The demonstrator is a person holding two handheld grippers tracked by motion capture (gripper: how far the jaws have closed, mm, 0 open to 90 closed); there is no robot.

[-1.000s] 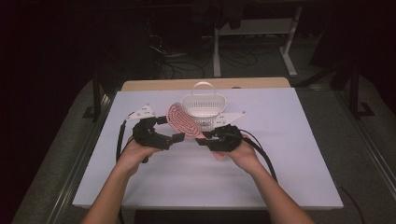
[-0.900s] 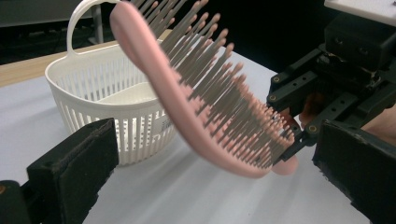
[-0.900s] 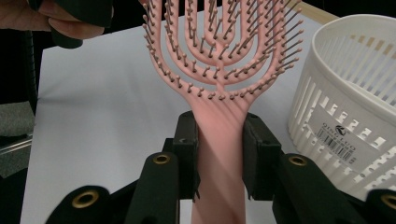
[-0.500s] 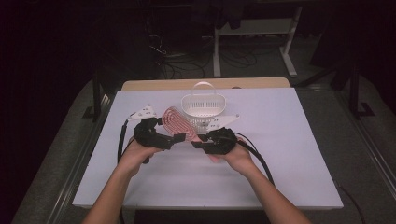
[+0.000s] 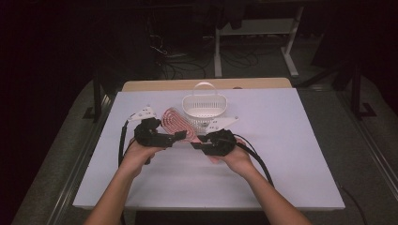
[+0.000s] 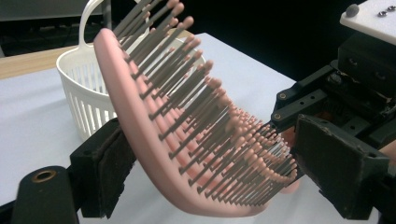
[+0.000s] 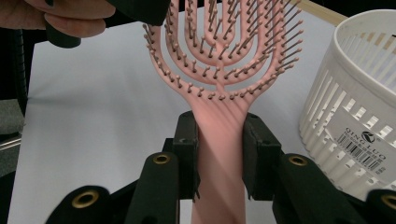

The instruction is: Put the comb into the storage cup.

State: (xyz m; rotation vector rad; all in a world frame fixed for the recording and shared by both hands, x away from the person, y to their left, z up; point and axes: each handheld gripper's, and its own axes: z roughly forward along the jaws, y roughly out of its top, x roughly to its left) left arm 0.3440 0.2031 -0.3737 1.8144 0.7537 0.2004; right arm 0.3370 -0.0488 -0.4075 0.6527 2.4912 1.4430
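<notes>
Surface: white table (image 5: 281, 154), dark room behind.
Brush position: pink hairbrush (image 5: 176, 124) held off the table, just in front of the white slotted basket (image 5: 202, 108).
Right gripper (image 7: 218, 154): clamped on the brush handle.
Left gripper (image 6: 205, 158): jaws have just been closing; brush head sits between them, back against one pad, grip not yet firm.
Technique: likely a handover; seat the left pads on back and bristle tips before the right lets go.
Materials: curved vented plastic head, ball-tipped bristles; rigid ribbed basket with loop handle.
</notes>
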